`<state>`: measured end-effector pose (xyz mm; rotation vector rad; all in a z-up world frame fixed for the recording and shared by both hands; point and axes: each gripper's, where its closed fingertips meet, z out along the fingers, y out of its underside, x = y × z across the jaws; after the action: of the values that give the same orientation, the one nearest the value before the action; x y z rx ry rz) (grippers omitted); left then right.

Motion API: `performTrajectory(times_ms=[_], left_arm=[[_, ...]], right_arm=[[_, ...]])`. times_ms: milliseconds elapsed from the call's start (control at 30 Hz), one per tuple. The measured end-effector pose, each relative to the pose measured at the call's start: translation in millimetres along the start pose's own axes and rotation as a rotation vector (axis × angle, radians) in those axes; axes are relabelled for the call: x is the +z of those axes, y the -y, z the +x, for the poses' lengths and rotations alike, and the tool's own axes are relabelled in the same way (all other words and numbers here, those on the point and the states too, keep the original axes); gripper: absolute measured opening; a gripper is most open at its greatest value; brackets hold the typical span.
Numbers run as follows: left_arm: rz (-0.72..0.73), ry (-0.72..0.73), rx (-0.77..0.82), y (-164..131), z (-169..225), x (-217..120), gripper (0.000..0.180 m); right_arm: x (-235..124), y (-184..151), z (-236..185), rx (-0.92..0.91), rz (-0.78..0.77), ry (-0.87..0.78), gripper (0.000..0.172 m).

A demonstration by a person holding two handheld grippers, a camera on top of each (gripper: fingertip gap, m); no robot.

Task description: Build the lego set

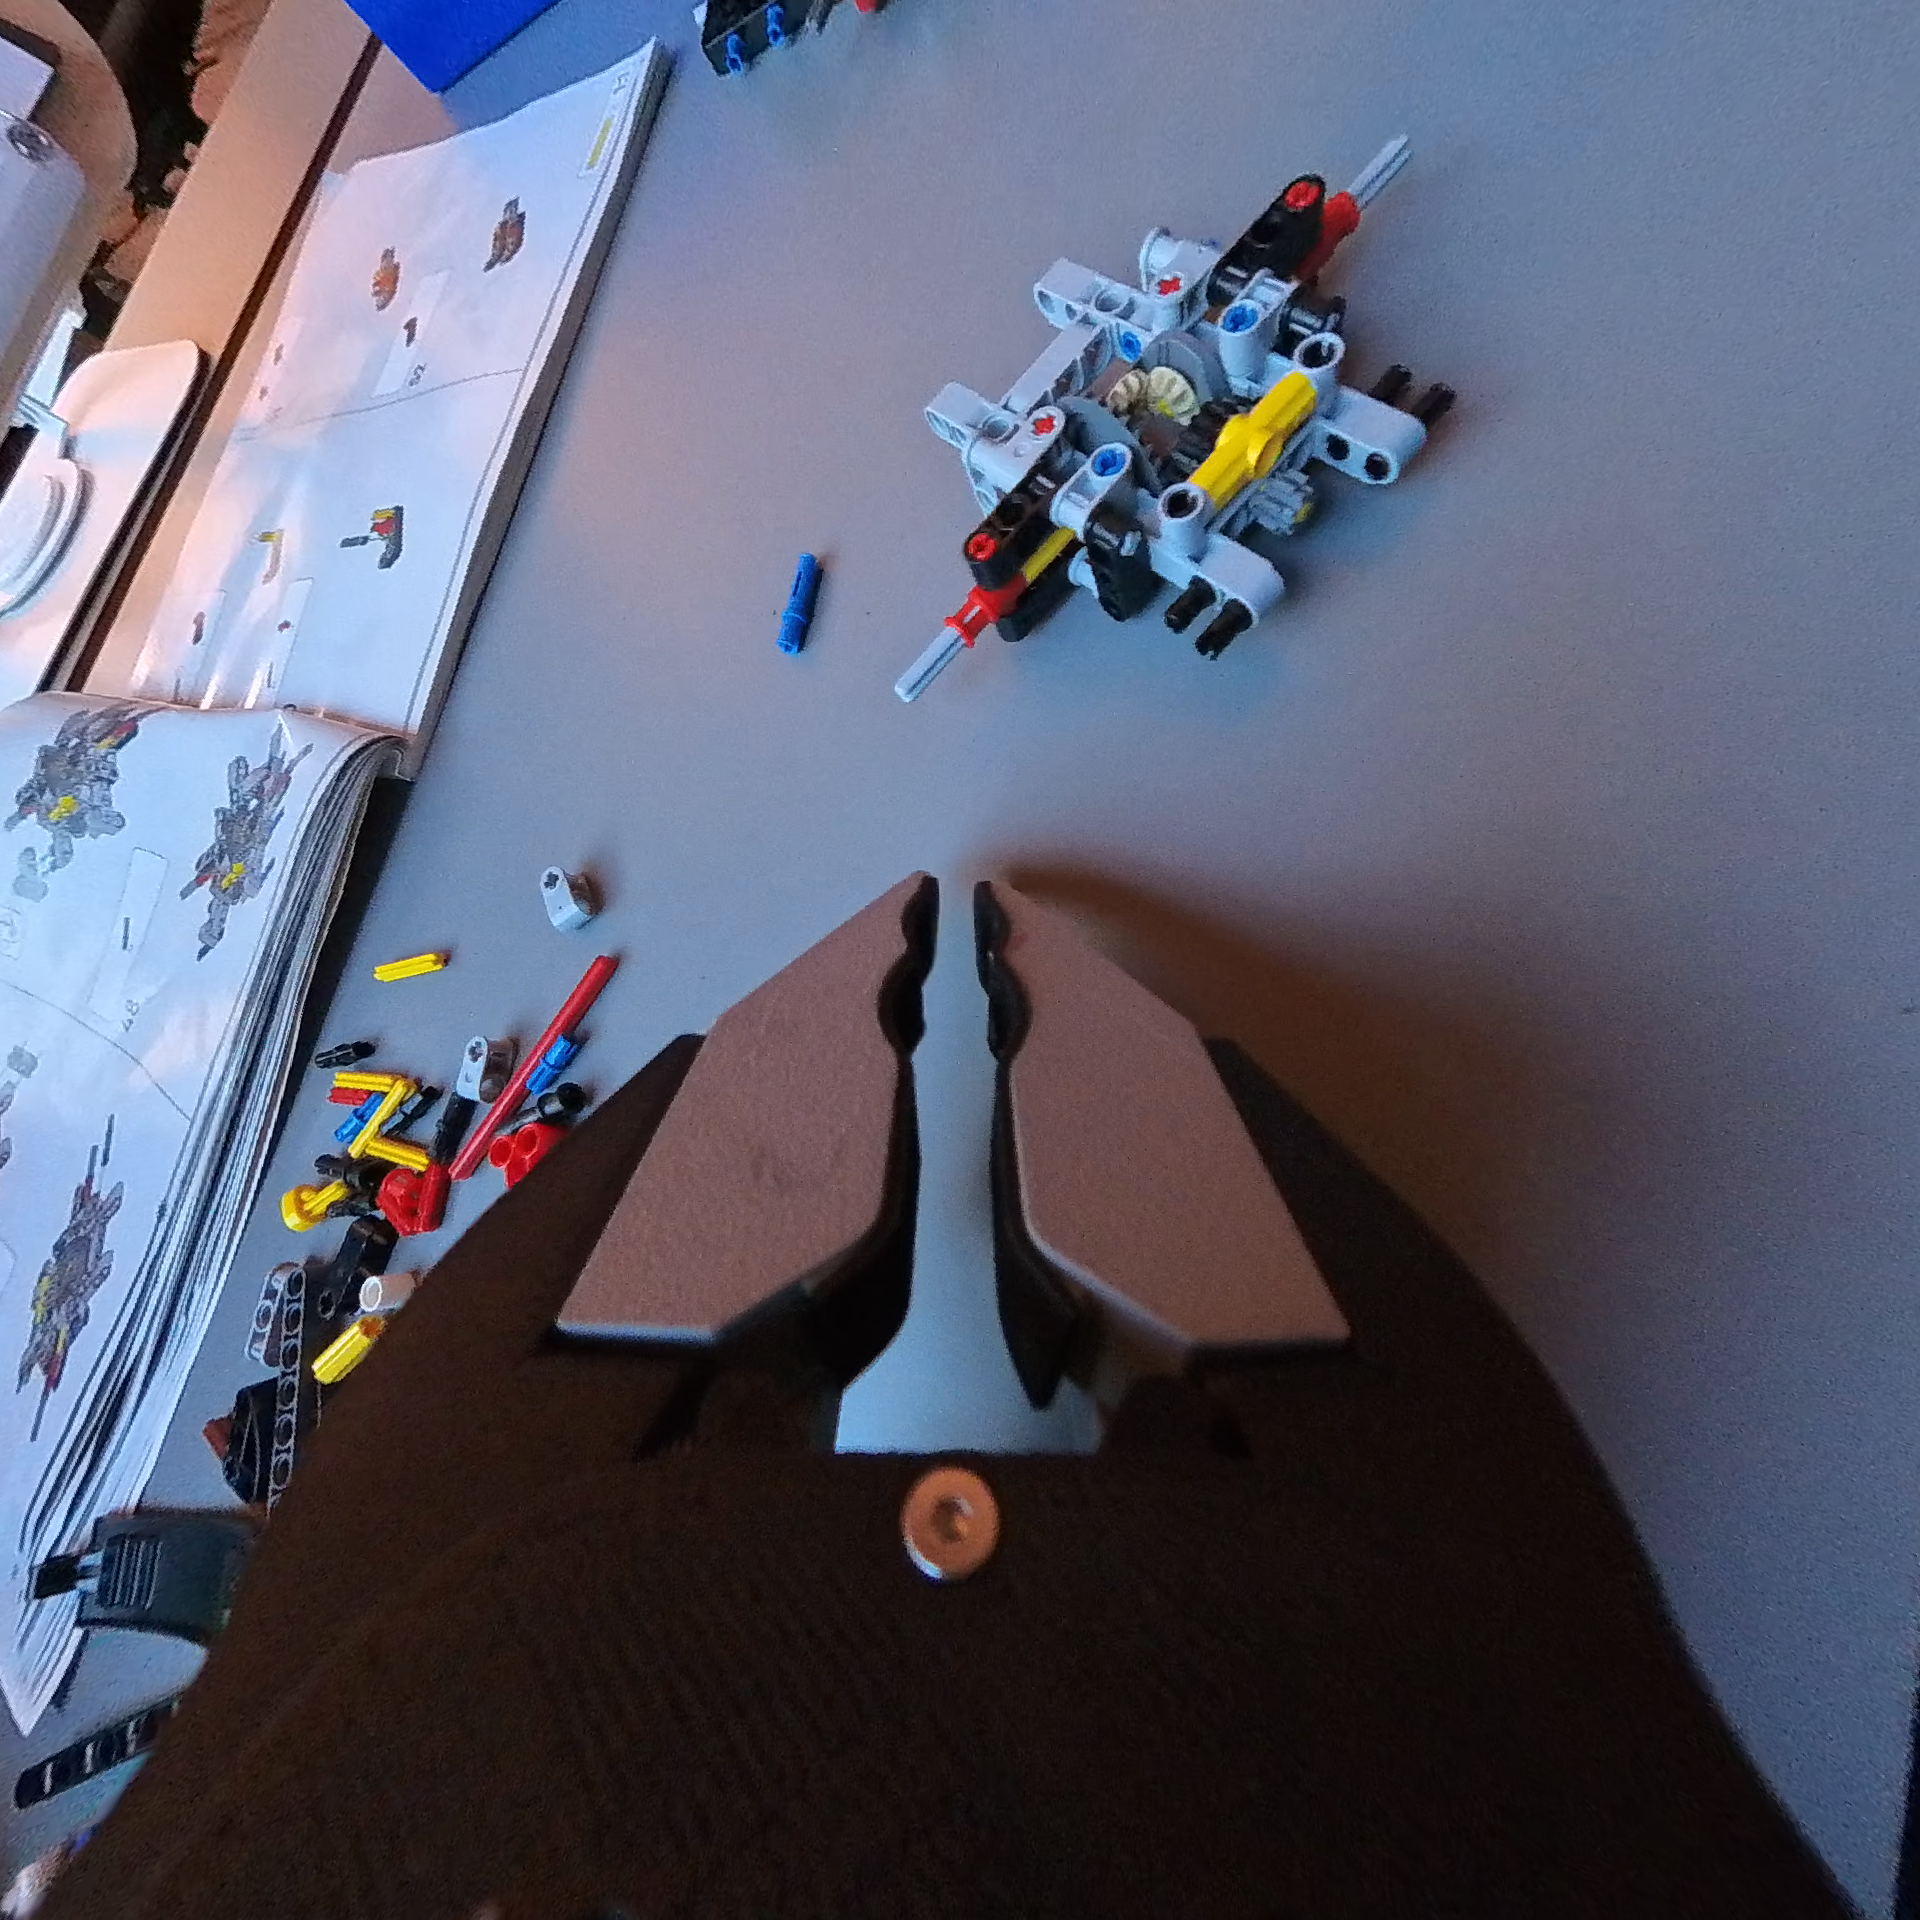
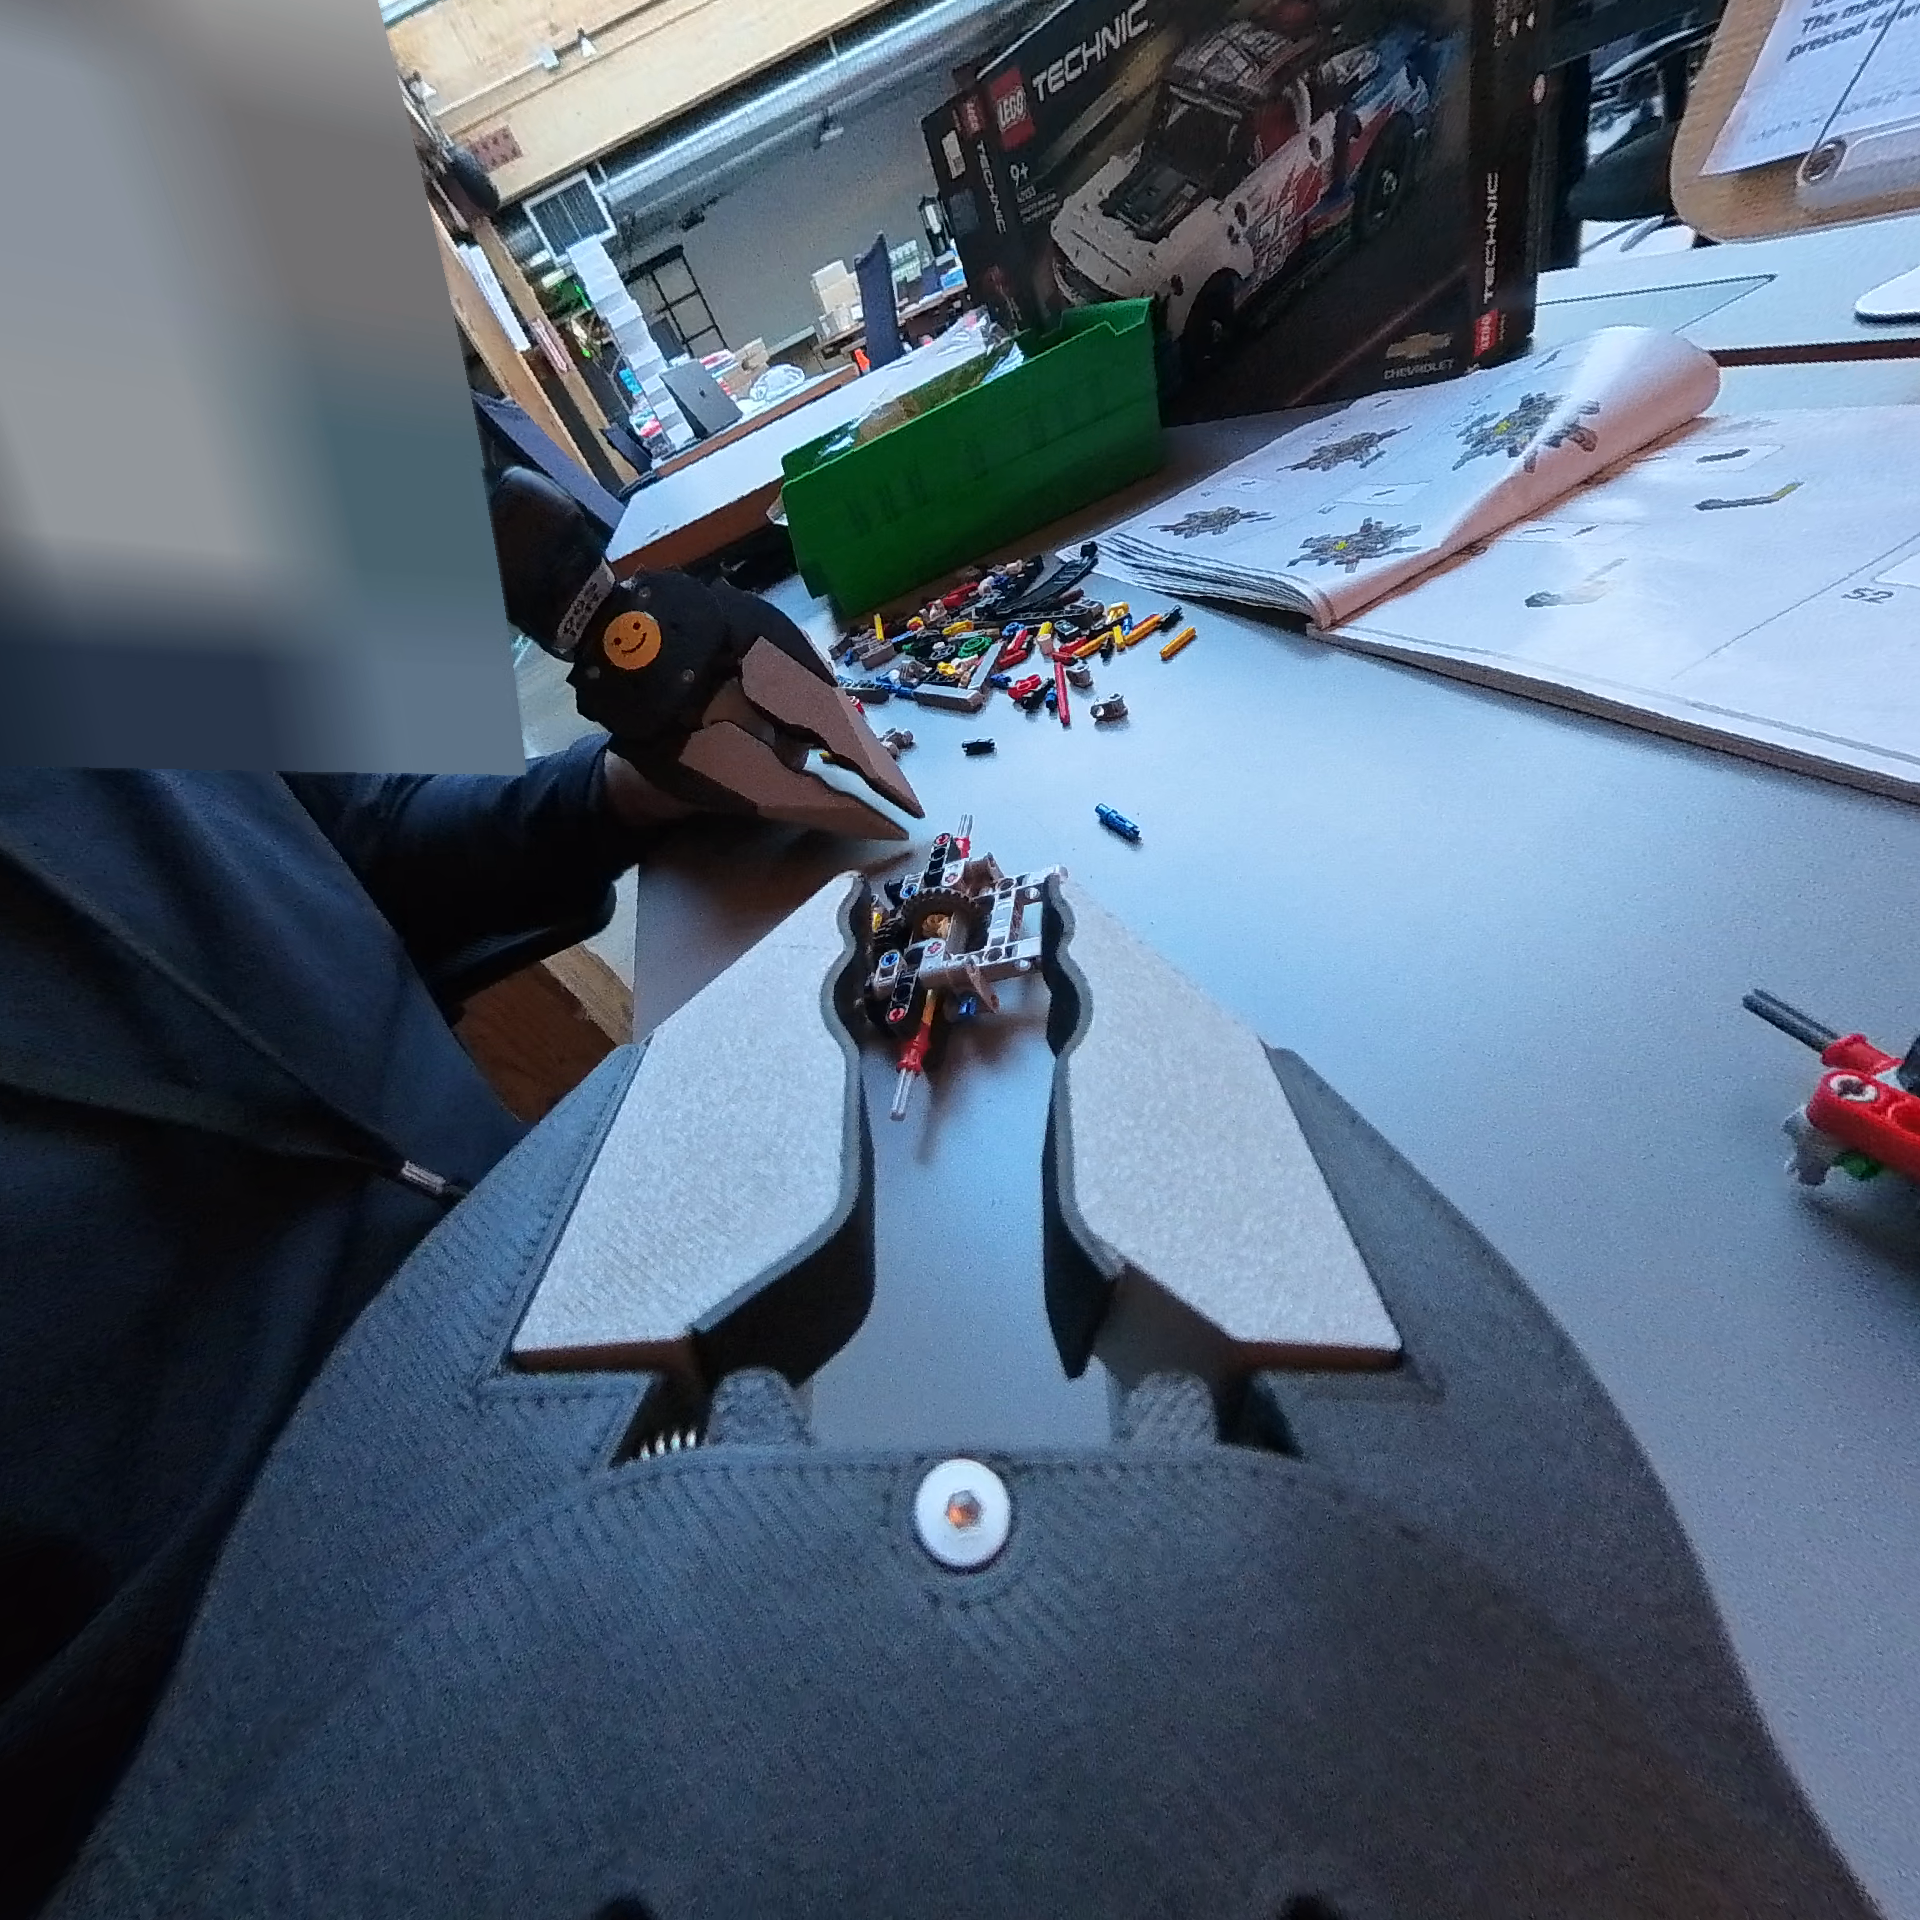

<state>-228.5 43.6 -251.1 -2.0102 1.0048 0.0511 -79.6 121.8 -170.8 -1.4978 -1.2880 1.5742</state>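
Near the table's (image 2: 1455, 935) person-side edge, the brick assembly (image 1: 1174, 416) is left ungripped. Left gripper (image 1: 956, 896) is held nearly together, empty. Right gripper (image 2: 958, 888) is held apart, empty.

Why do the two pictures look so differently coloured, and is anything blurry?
Left wrist view: warm orange light tints the fingers and the shadow beside them on the grey table; the booklet edges bend. Right wrist view: cooler daylight; a blur patch upper left; the brick assembly looks soft.

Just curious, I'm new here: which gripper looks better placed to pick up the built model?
Probably the right gripper: the model lines up between its spread fingers. The left gripper is nearly closed, aimed beside it.
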Motion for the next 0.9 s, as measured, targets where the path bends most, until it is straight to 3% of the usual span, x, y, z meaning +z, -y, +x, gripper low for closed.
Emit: performTrajectory(times_ms=[900], left_arm=[[0.003,-0.012,0.011,0.8,-0.5,2.1,0.000]], right_arm=[[0.0,1.0,-0.3,0.008,0.005,0.020,0.028]])
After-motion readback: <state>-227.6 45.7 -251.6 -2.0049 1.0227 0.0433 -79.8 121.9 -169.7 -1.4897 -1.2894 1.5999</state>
